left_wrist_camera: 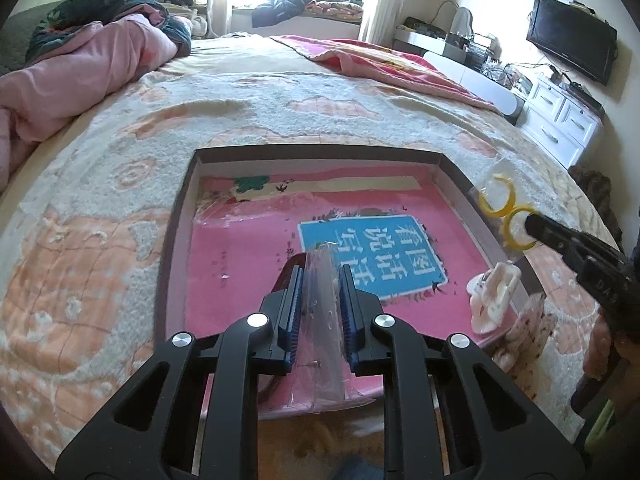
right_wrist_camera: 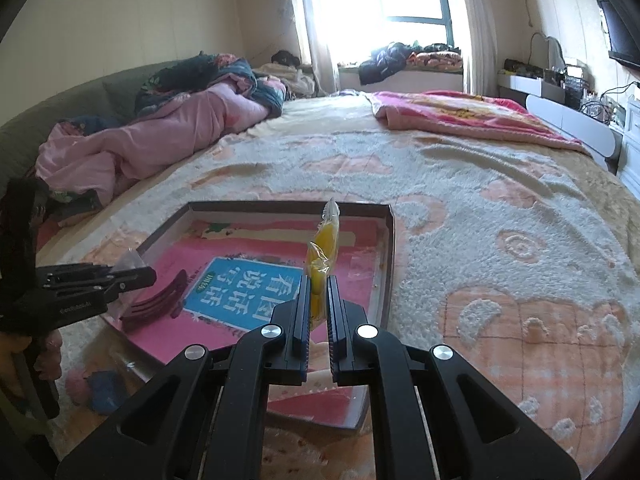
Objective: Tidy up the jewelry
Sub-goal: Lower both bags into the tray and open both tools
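A shallow dark-rimmed box with a pink book cover inside lies on the bed. My left gripper is shut on a small clear plastic bag over the box; in the right wrist view that gripper reaches in from the left. A clear bag with two yellow hoop earrings hangs over the box's right side, with my right gripper shut on it. A maroon hair clip lies in the box, and a white clip rests at its right rim.
The box sits on a fluffy cream and orange blanket. A speckled packet and a blue item lie by the box's near corners. A pink quilt is bunched at the left, with a TV and white drawers at the right.
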Available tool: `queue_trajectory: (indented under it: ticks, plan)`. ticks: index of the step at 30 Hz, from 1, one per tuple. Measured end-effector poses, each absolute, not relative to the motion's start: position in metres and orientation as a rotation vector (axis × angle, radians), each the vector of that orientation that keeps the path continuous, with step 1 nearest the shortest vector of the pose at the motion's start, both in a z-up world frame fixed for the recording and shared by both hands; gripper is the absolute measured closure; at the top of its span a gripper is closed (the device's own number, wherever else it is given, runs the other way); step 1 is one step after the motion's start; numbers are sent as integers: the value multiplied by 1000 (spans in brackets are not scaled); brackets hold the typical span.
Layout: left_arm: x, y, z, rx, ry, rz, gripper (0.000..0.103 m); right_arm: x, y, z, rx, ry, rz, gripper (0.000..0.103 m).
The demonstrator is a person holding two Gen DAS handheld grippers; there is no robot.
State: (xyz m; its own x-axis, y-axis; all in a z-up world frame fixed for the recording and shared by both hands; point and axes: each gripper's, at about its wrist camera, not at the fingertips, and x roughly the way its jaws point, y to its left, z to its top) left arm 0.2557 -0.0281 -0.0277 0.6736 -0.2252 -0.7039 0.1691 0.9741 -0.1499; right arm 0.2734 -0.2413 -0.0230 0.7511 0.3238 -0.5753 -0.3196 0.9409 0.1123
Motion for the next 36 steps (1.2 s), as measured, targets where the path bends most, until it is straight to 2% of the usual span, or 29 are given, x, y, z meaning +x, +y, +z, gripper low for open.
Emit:
queue_trajectory:
  ticks: [15, 31, 33, 36]
  plan:
    - [273, -68, -39, -16, 837, -278, 91, 305, -240, -41, -40, 687, 338, 95]
    - [275, -76, -57, -29, 878, -284, 91, 308, -241, -52, -31, 732, 329, 92]
    - [274, -76, -58, -36, 883, -281, 91, 307, -242, -52, -23, 731, 327, 90]
    - [274, -77, -59, -34, 887, -279, 91, 306, -246, -51, -5, 727, 320, 80]
